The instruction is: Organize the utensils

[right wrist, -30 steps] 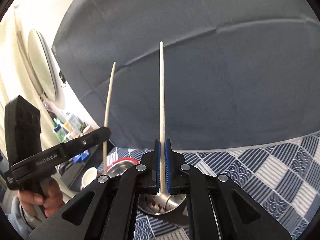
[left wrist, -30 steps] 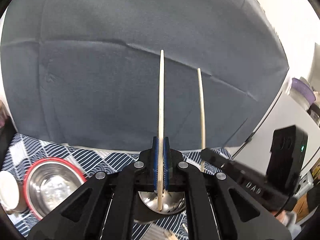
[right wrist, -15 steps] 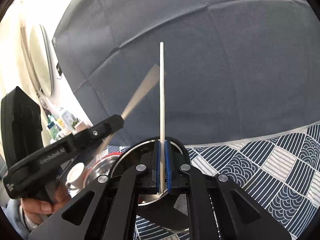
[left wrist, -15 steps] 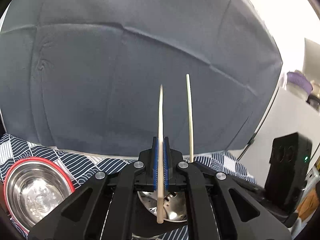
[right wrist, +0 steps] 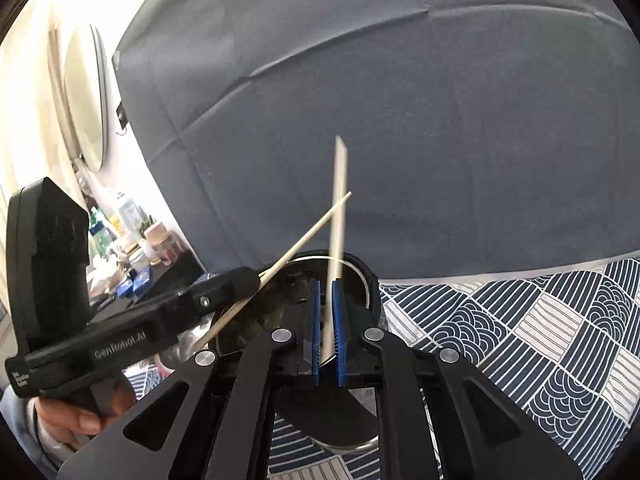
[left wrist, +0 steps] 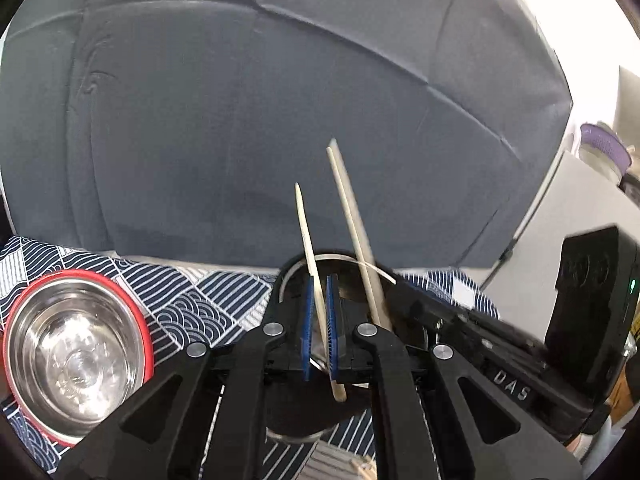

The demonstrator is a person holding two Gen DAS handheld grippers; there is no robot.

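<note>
Left gripper: blue pads set narrowly apart, one pale wooden chopstick standing in the gap and tilted slightly left at its tip; whether the pads clamp it or merely flank it cannot be told. Its lower end hangs below the pads, above the opening of a black-walled utensil holder with a metal rim. Right gripper: blue pads likewise slightly parted, with a second chopstick between them, blurred, near upright, over the same holder; grip or loose contact cannot be told. In the right wrist view the left gripper's chopstick crosses in front of the blurred one at a slant. In the left wrist view the second chopstick leans beside the first, tips apart. Counter covering: blue and white patterned cloth. Left of the holder: steel bowl with red rim, resting on the cloth. Backdrop: grey fabric sheet. Far left in the right wrist view: shelf clutter of small bottles and jars, detail too small to tell.
</note>
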